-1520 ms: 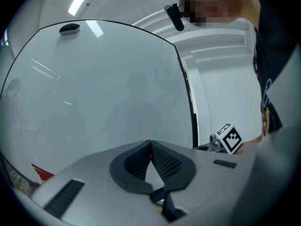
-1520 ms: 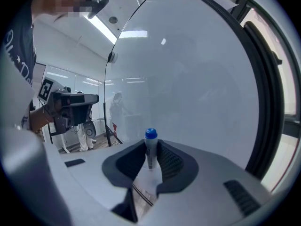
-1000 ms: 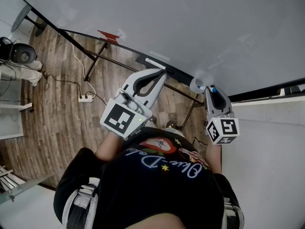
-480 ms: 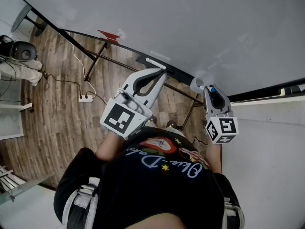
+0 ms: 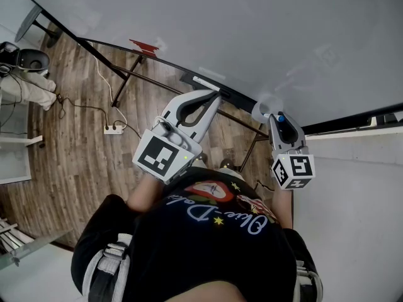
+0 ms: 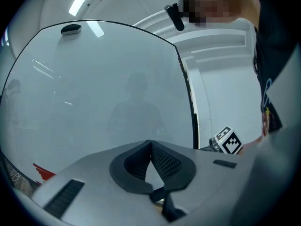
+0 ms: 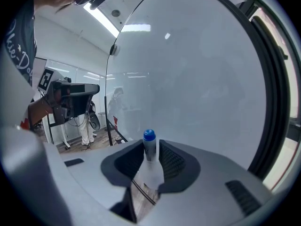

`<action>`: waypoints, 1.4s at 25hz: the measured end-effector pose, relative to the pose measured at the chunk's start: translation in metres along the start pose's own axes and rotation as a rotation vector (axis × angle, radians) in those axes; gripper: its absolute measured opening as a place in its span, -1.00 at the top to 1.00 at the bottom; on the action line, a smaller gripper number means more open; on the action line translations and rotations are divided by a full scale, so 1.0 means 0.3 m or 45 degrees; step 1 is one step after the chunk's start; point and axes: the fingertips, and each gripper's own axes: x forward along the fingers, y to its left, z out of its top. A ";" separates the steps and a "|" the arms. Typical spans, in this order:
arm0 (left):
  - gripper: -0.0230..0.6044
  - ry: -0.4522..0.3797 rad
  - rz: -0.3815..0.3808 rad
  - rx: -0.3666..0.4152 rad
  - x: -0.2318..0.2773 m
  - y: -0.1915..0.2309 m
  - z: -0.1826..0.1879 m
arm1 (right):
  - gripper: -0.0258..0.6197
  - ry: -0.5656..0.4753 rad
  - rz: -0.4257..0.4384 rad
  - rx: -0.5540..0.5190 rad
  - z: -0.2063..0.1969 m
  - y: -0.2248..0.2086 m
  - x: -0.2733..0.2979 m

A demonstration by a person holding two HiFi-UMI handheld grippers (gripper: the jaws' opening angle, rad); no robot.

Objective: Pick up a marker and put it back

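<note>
I stand at a whiteboard [image 5: 252,30] with a gripper in each hand. A marker [image 7: 149,150] with a blue cap stands upright between the fingers of my right gripper [image 7: 150,147]. Its jaws have just been opening, and a thin gap shows beside the marker. A white rounded piece [image 7: 151,175] lies under the marker. In the head view the blue cap of the marker [image 5: 281,118] peeks out at the right gripper [image 5: 279,117], next to a white round holder [image 5: 261,111]. My left gripper [image 5: 216,95] points at the board's lower edge, its fingertips [image 6: 155,149] together with nothing between them.
The board's dark lower rail [image 5: 164,61] carries a white eraser [image 5: 205,82] and a red piece [image 5: 143,46]. Stand legs, a cable and a power strip [image 5: 113,129] lie on the wooden floor. A person's legs [image 5: 28,83] show at far left.
</note>
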 end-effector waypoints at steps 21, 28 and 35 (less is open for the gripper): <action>0.92 -0.002 -0.063 0.014 0.032 -0.043 0.007 | 0.61 -0.189 -0.018 0.003 0.170 0.002 -0.107; 0.92 0.004 -0.091 0.007 0.049 -0.062 0.000 | 0.77 -0.269 -0.032 0.018 0.200 -0.007 -0.151; 0.92 0.003 -0.116 0.010 0.065 -0.074 -0.003 | 0.92 -0.282 -0.025 0.020 0.208 -0.005 -0.169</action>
